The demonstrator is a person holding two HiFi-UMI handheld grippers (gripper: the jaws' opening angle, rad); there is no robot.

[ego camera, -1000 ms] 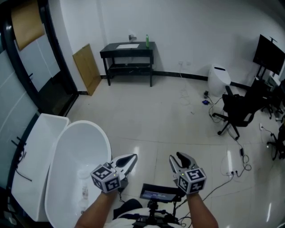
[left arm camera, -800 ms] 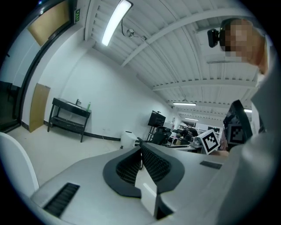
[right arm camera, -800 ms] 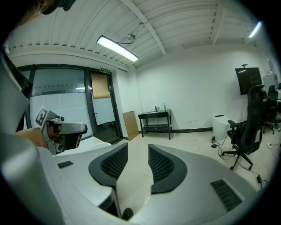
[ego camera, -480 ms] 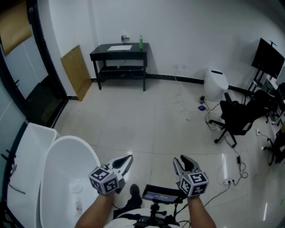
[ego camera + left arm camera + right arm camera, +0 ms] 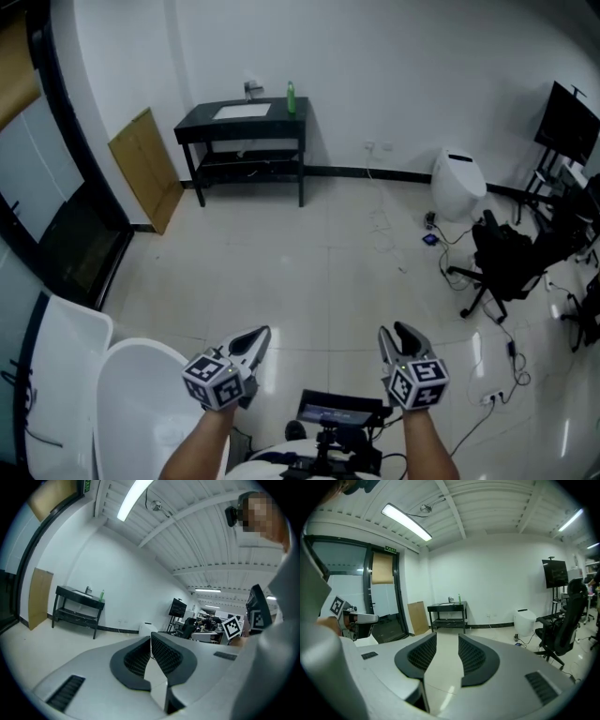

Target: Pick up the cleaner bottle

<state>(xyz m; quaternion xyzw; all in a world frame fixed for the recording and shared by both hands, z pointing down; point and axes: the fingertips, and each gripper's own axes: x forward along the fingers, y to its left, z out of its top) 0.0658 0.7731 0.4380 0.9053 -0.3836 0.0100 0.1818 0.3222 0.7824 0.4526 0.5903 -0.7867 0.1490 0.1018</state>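
The cleaner bottle [image 5: 291, 97] is a slim green bottle standing upright on the right end of a black table [image 5: 246, 122] against the far wall, next to an inset sink with a tap. It also shows small in the left gripper view as the bottle [image 5: 101, 595] and in the right gripper view as the bottle [image 5: 459, 598]. Both grippers are held low in front of me, several metres short of the table. My left gripper [image 5: 261, 334] [image 5: 151, 639] has its jaw tips together and holds nothing. My right gripper [image 5: 399, 330] [image 5: 447, 637] stands open and empty.
A white bathtub [image 5: 141, 403] lies at my lower left. A wooden board [image 5: 145, 169] leans on the wall left of the table. A white toilet [image 5: 459, 183], a black office chair [image 5: 511, 253], a monitor [image 5: 572, 117] and floor cables [image 5: 497, 394] are to the right.
I have walked forward: the bathtub has slid down and left in view, and the room has shifted. Both grippers keep their places and states.
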